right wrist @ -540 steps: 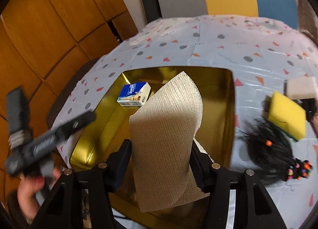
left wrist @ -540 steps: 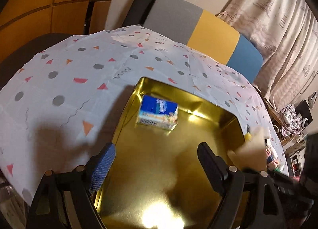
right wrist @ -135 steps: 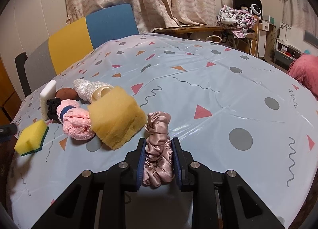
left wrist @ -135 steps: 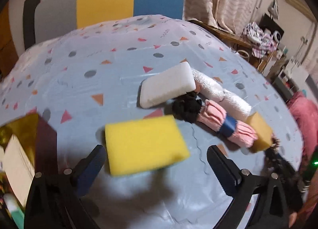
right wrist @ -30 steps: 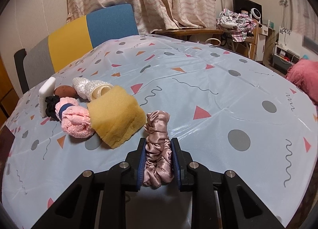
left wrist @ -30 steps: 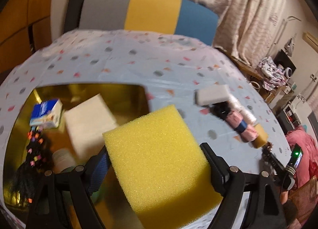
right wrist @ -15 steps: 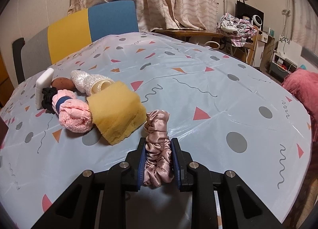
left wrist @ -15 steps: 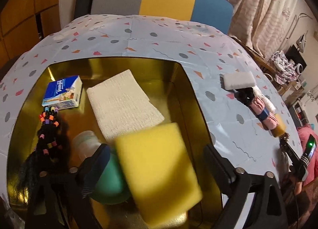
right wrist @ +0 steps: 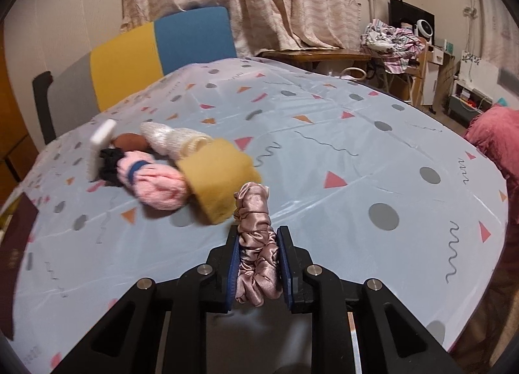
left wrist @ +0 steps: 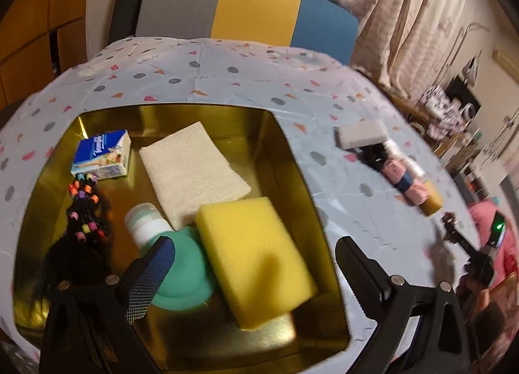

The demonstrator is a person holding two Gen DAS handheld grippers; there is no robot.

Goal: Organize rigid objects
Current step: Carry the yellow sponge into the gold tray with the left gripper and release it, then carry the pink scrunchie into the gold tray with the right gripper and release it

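A gold tin box (left wrist: 292, 160) sits on the patterned tablecloth. Inside it lie a yellow sponge (left wrist: 253, 257), a teal bottle (left wrist: 168, 250), a beige mesh cloth (left wrist: 191, 173), a blue carton (left wrist: 102, 155) and a black beaded hair bundle (left wrist: 81, 231). My left gripper (left wrist: 253, 260) hovers open above the sponge, its pads apart from it. My right gripper (right wrist: 258, 263) is shut on a pink satin scrunchie (right wrist: 254, 231), held just above the cloth. Close ahead of it lie a mustard sponge (right wrist: 217, 176) and a pink knitted roll (right wrist: 155, 179).
A white block (right wrist: 100, 137), a black scrunchie (right wrist: 108, 163), a brown ball (right wrist: 129, 142) and a white knitted roll (right wrist: 168, 140) lie behind the pink roll. A grey, yellow and blue chair back (left wrist: 246, 17) stands at the far table edge. Curtains and cluttered furniture fill the right background.
The left gripper let go of the yellow sponge, which dropped into the gold box beside the teal bottle. The right gripper rose a little with the scrunchie still in it.
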